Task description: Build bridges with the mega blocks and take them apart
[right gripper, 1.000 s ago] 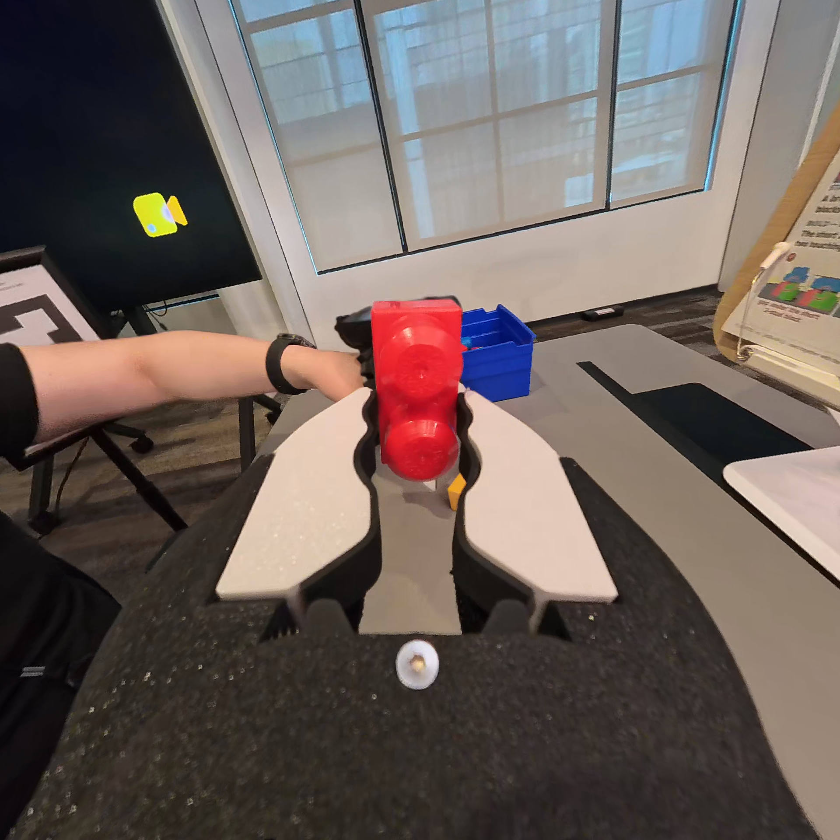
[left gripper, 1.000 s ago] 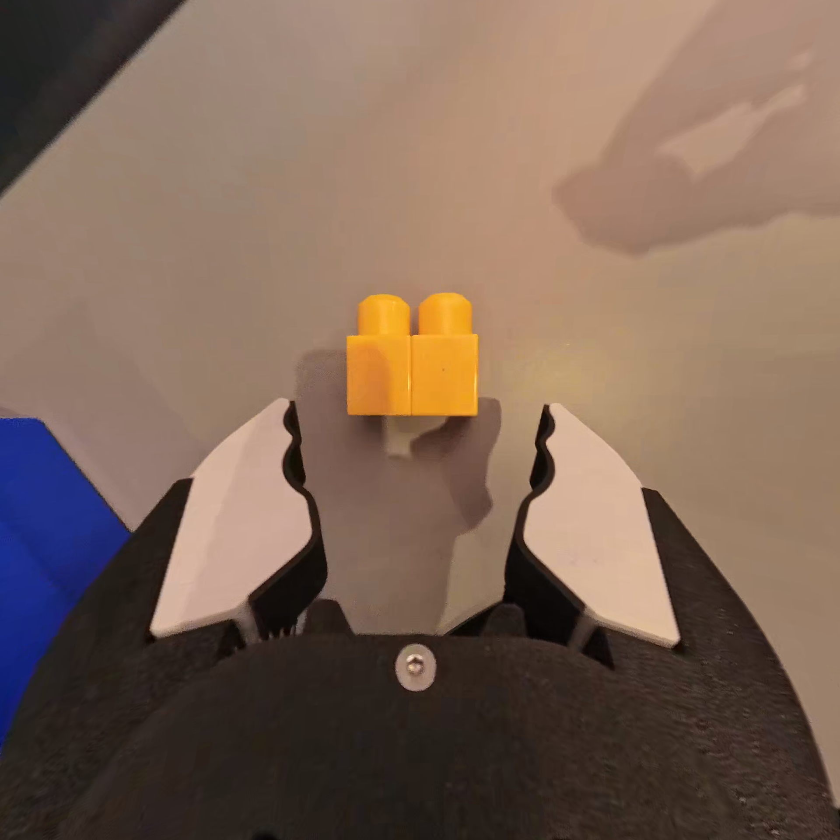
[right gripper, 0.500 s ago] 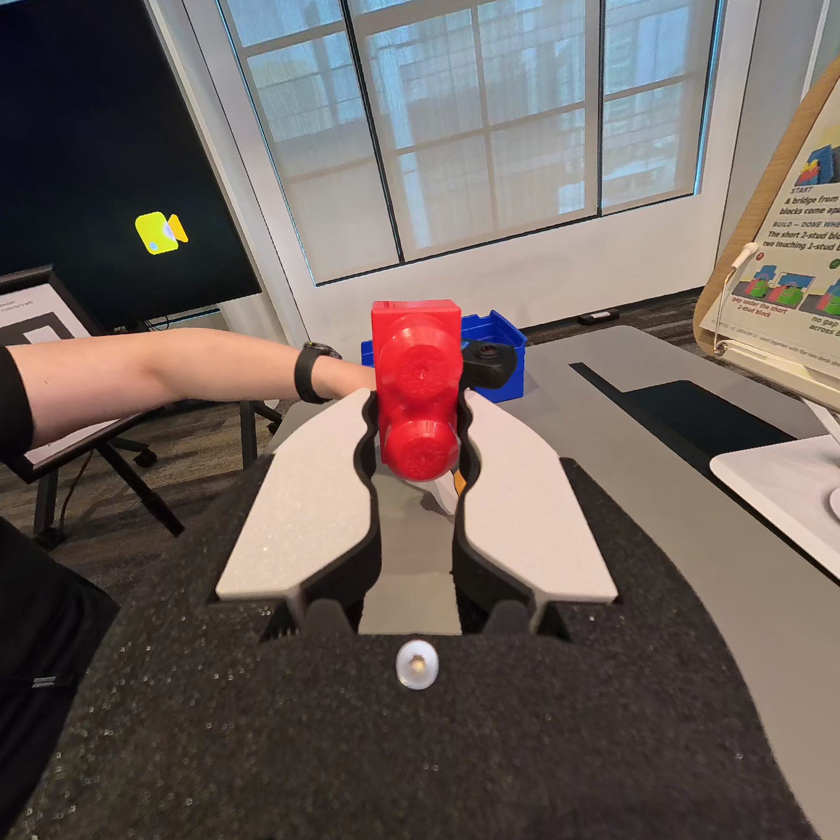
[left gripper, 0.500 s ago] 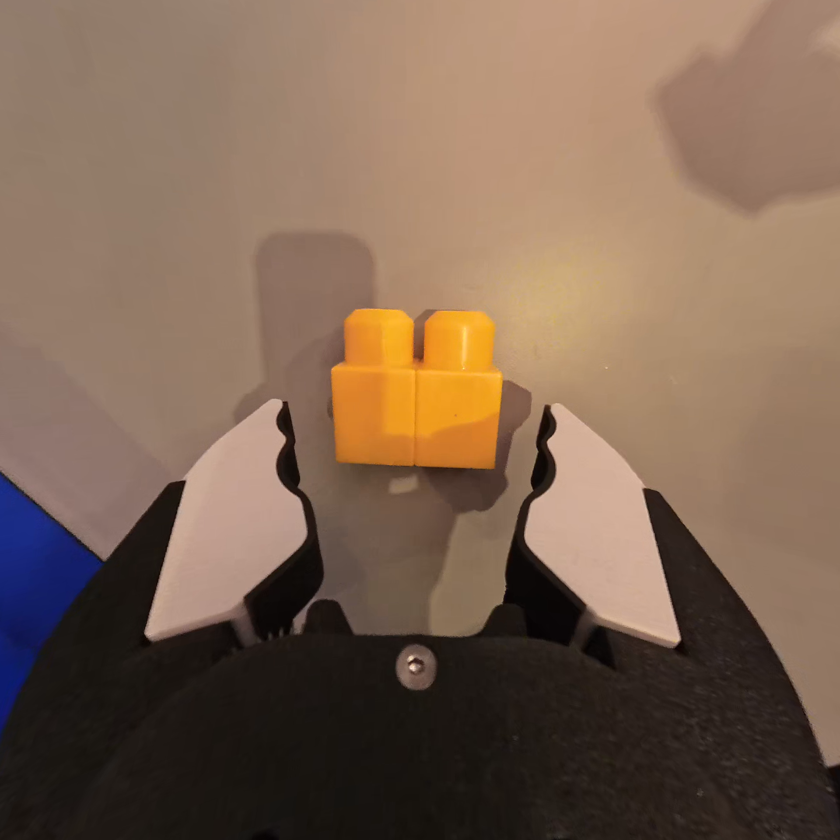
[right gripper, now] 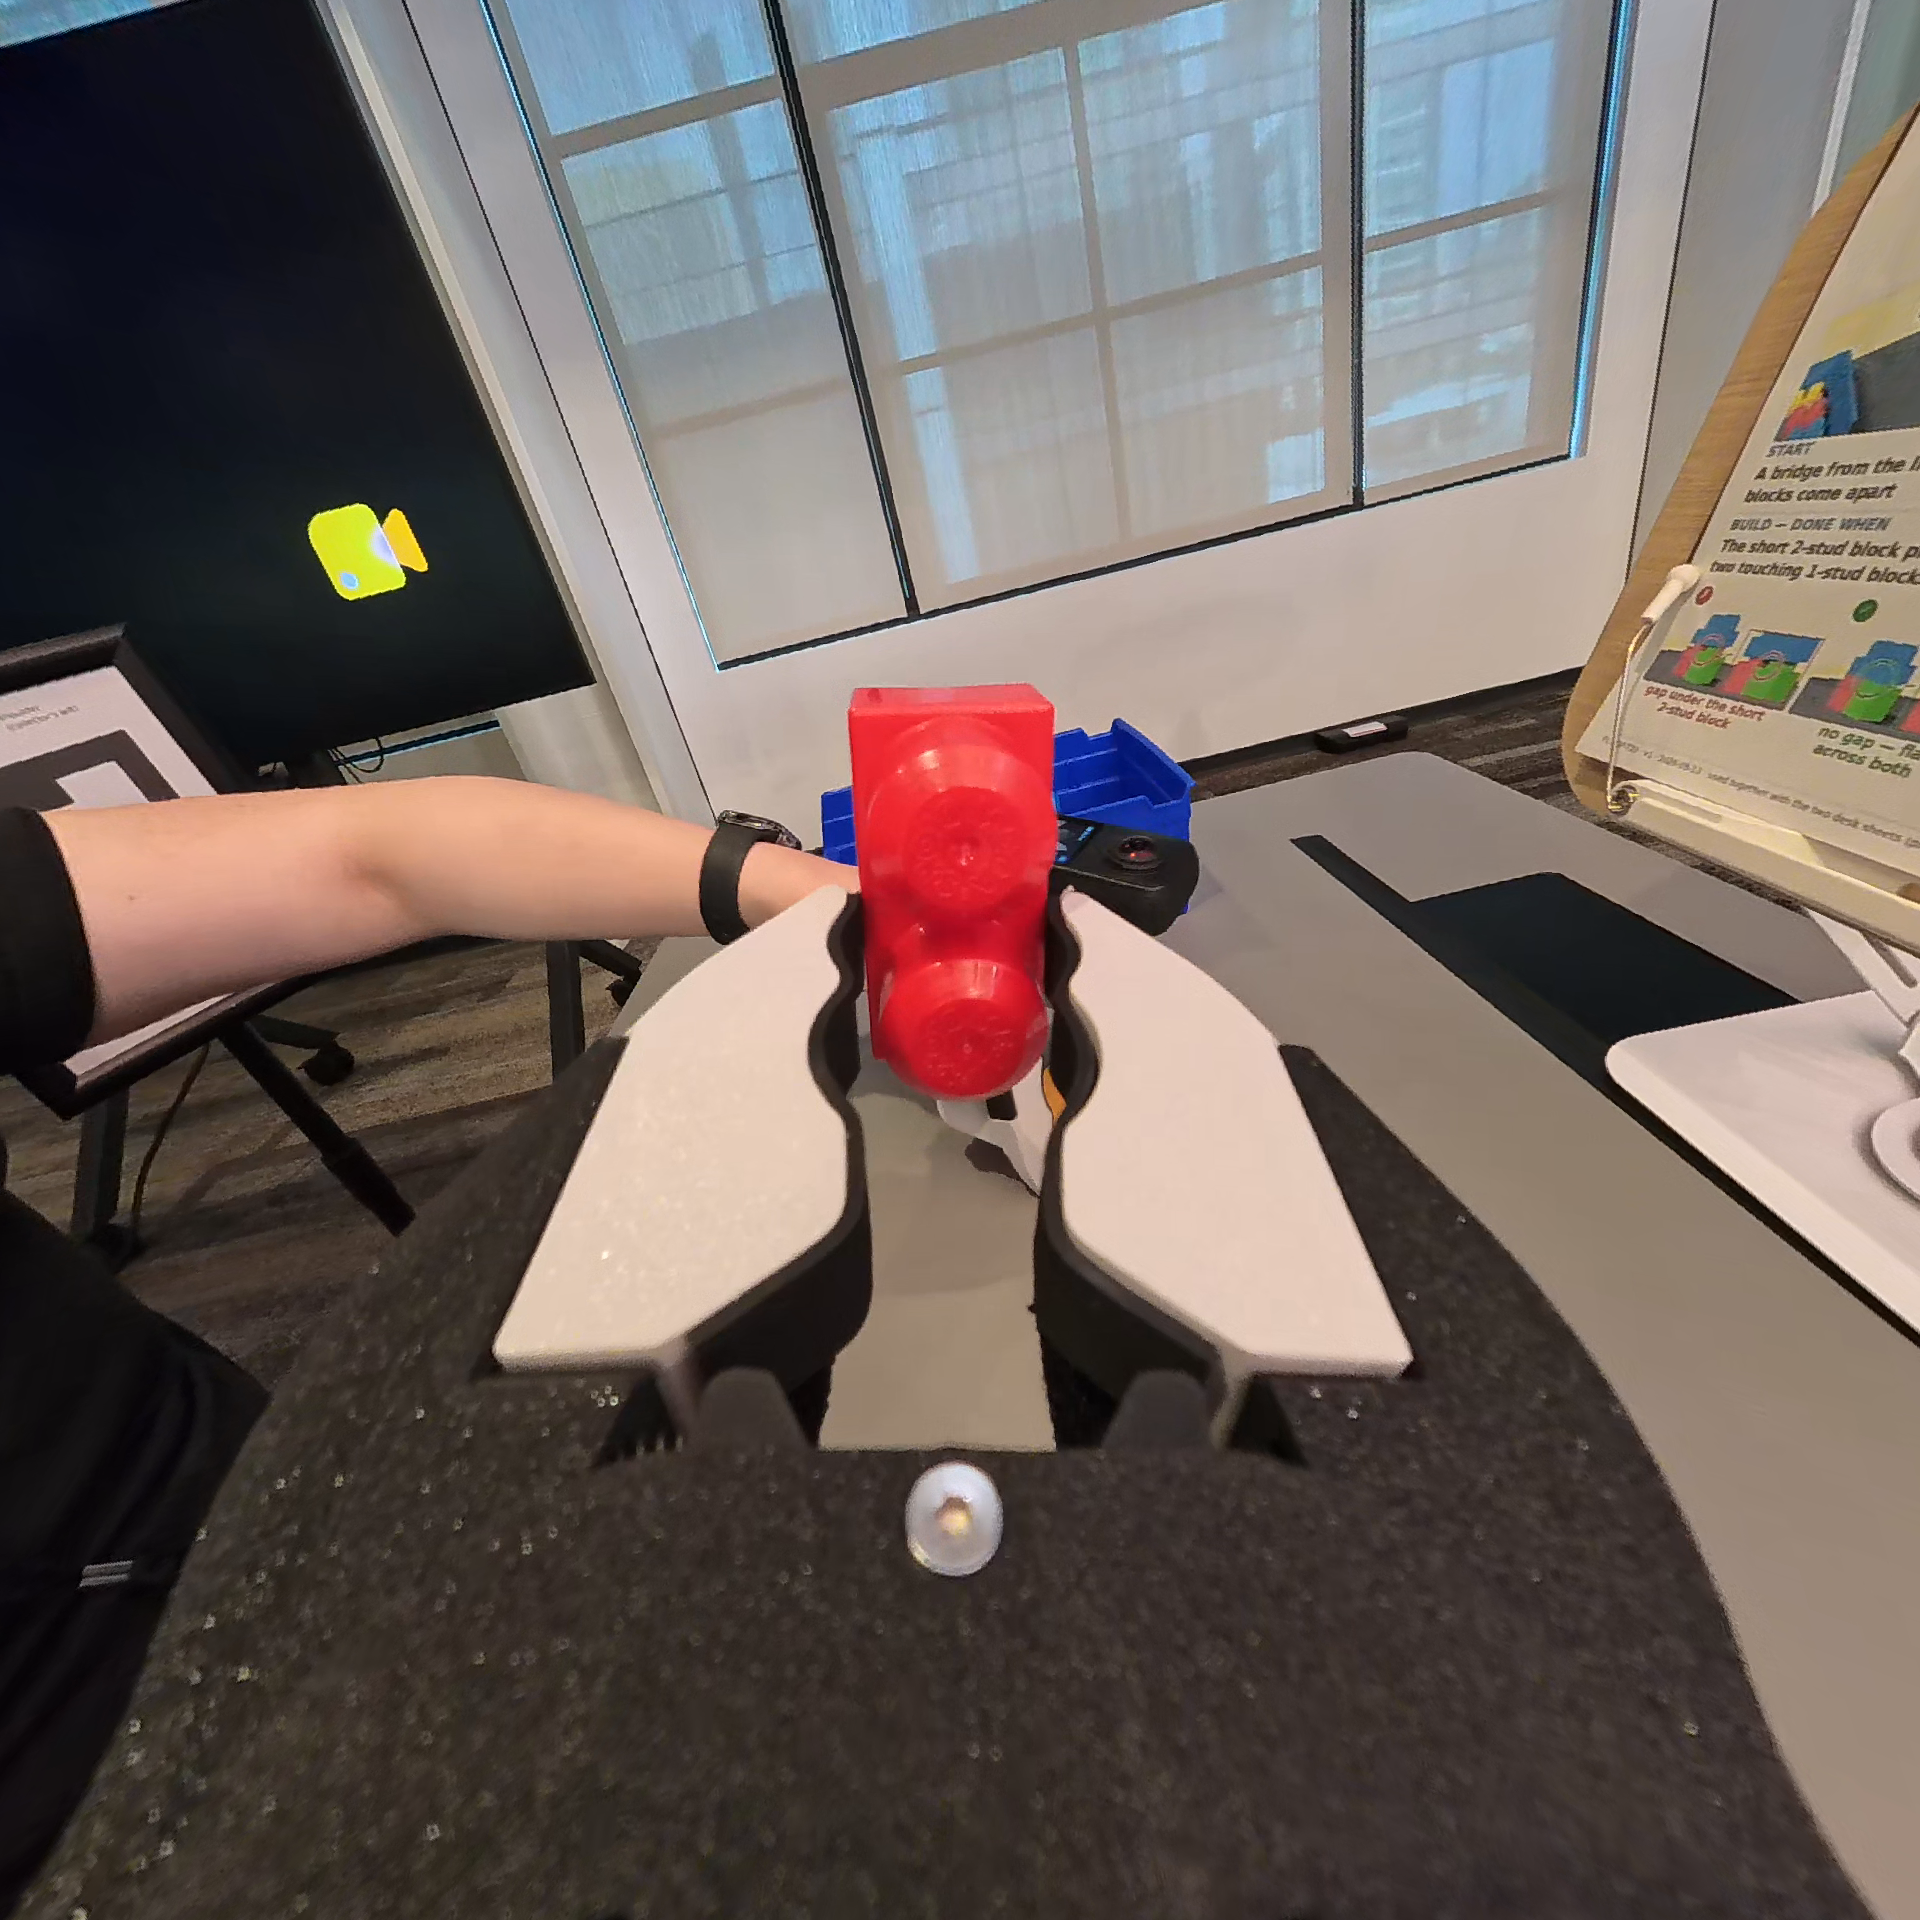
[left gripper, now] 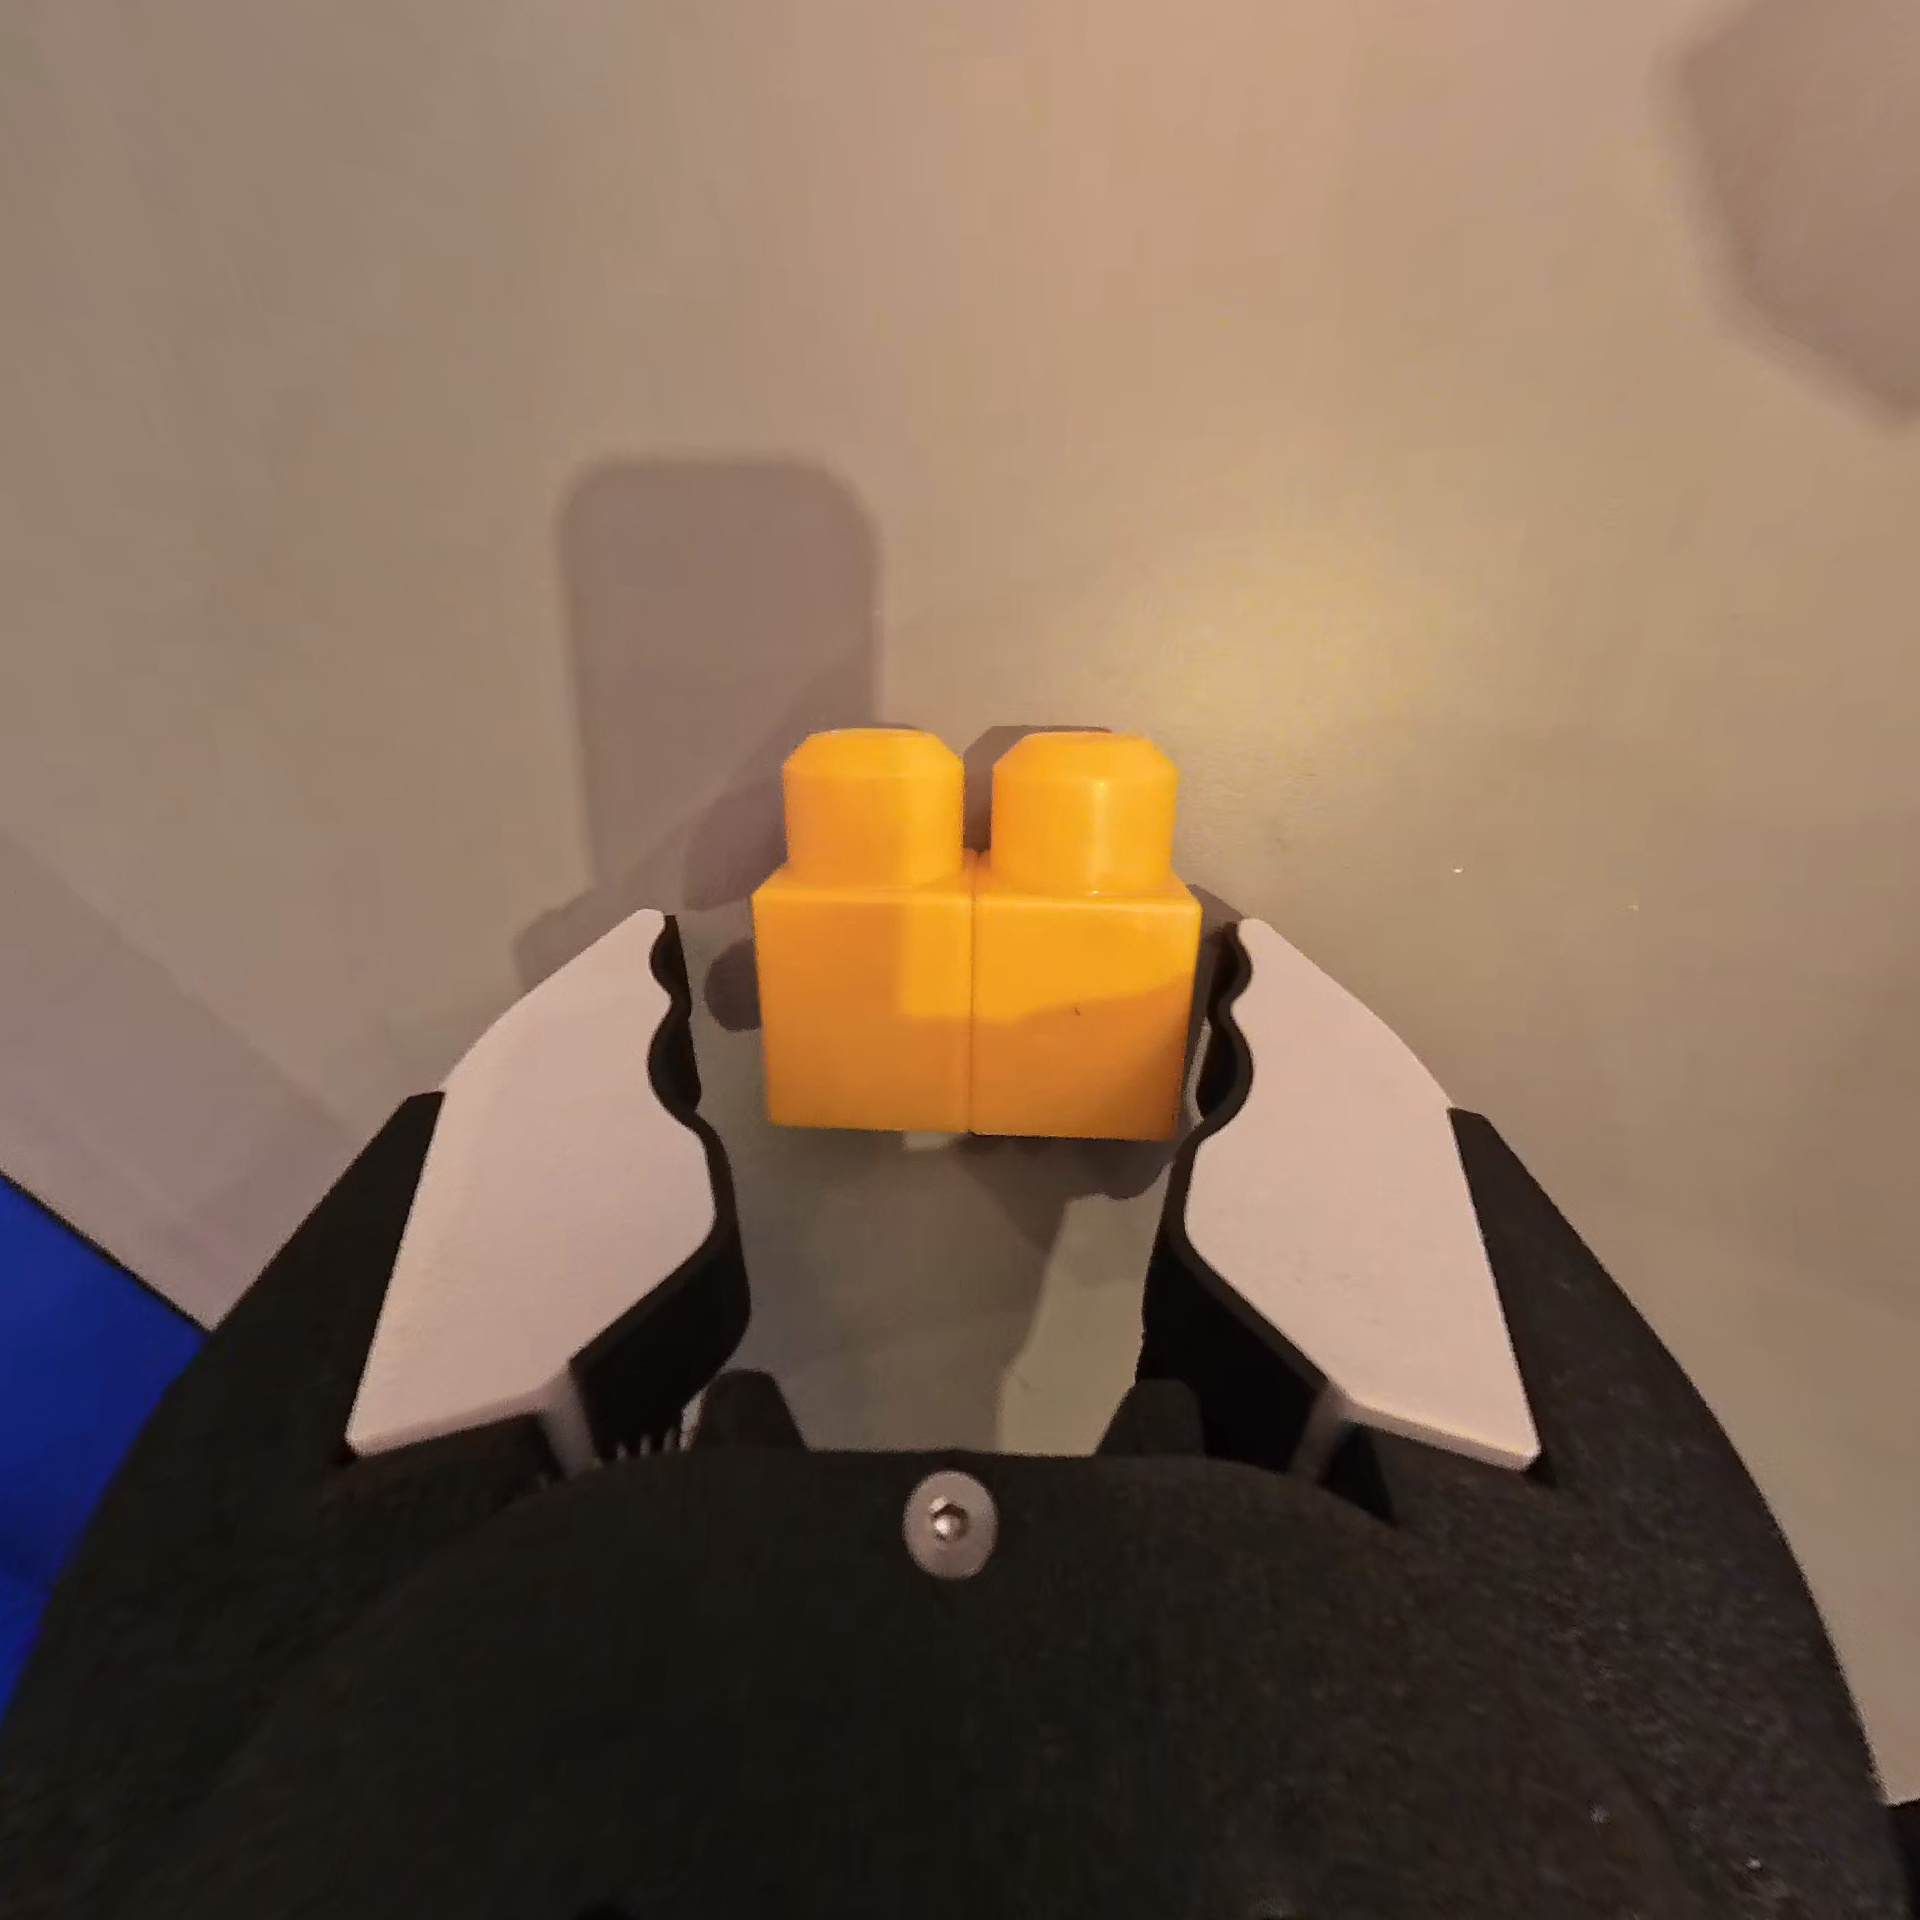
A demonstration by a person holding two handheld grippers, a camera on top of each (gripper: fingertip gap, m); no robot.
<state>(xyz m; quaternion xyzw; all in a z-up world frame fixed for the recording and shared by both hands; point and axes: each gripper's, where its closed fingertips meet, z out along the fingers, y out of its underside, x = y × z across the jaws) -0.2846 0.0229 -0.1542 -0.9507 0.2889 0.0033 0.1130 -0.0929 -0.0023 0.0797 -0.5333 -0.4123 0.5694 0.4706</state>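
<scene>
Two orange one-stud blocks (left gripper: 975, 1008) stand side by side, touching, on the grey table (left gripper: 416, 520). My left gripper (left gripper: 951, 935) is open with its fingertips on either side of the pair; the right fingertip looks close to or touching the right block, the left fingertip stands a little apart. My right gripper (right gripper: 954, 914) is shut on a red two-stud block (right gripper: 951, 883), studs facing the camera, held above the table. The left gripper's body (right gripper: 1127, 868) shows just behind the red block, with a person's arm (right gripper: 416, 883) reaching to it.
A blue bin (right gripper: 1117, 774) sits at the table's far end; its corner shows in the left wrist view (left gripper: 62, 1403). An instruction board (right gripper: 1787, 582) on a white stand (right gripper: 1766, 1101) is at the right. A dark screen (right gripper: 208, 395) and windows stand beyond.
My left gripper has moved forward and down so the orange blocks now sit between its fingertips. My right gripper still holds the red block and has shifted slightly.
</scene>
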